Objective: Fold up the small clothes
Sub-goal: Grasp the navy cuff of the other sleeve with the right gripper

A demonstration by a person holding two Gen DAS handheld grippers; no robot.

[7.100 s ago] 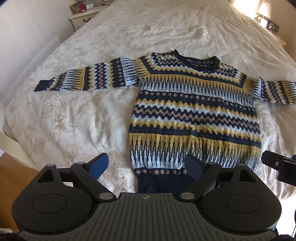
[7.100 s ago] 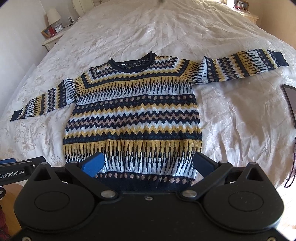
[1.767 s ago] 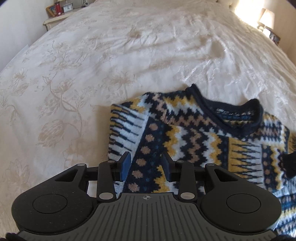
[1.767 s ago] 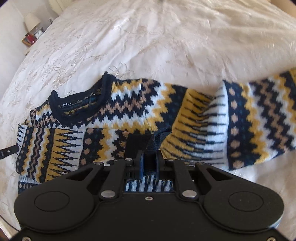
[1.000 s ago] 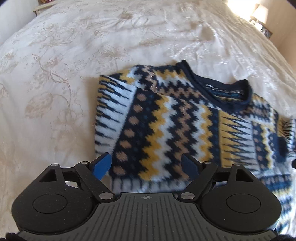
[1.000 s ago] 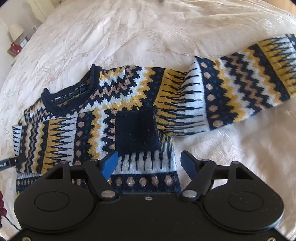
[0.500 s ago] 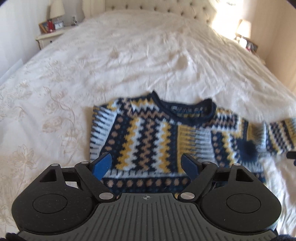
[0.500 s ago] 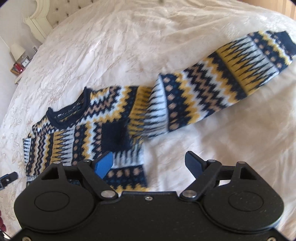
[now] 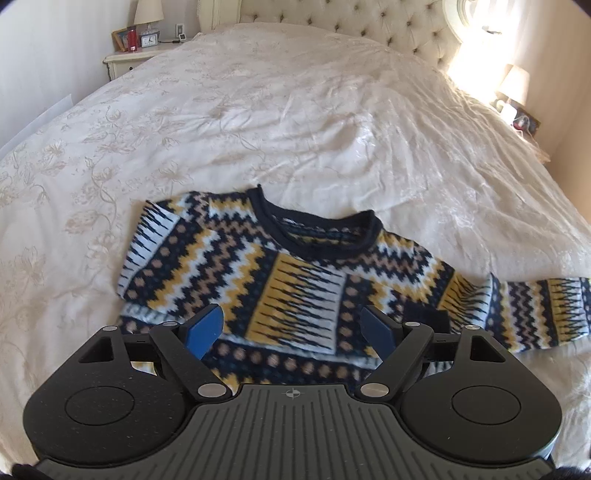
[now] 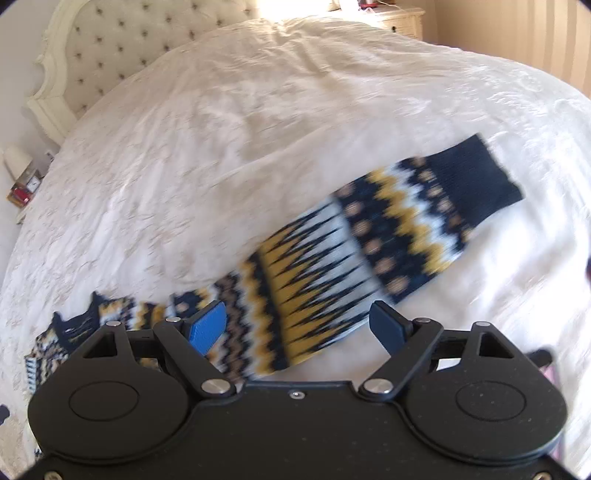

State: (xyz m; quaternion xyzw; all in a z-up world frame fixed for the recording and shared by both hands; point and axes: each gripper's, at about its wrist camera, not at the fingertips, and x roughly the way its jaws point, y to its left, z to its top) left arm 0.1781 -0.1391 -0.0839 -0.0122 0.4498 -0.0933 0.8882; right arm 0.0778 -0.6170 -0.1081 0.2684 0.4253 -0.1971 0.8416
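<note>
sweater (image 9: 295, 280) hem hidden, sleeve (image 10: 369, 251) blurred

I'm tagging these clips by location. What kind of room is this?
A bedroom, most likely: a large bed with a tufted headboard, and a nightstand carrying a lamp. The sweater lies on the bedspread.

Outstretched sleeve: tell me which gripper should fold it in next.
Right. The right gripper hangs open directly over the outstretched sleeve; the left gripper, also open, faces the folded body, probably farther away.
</note>
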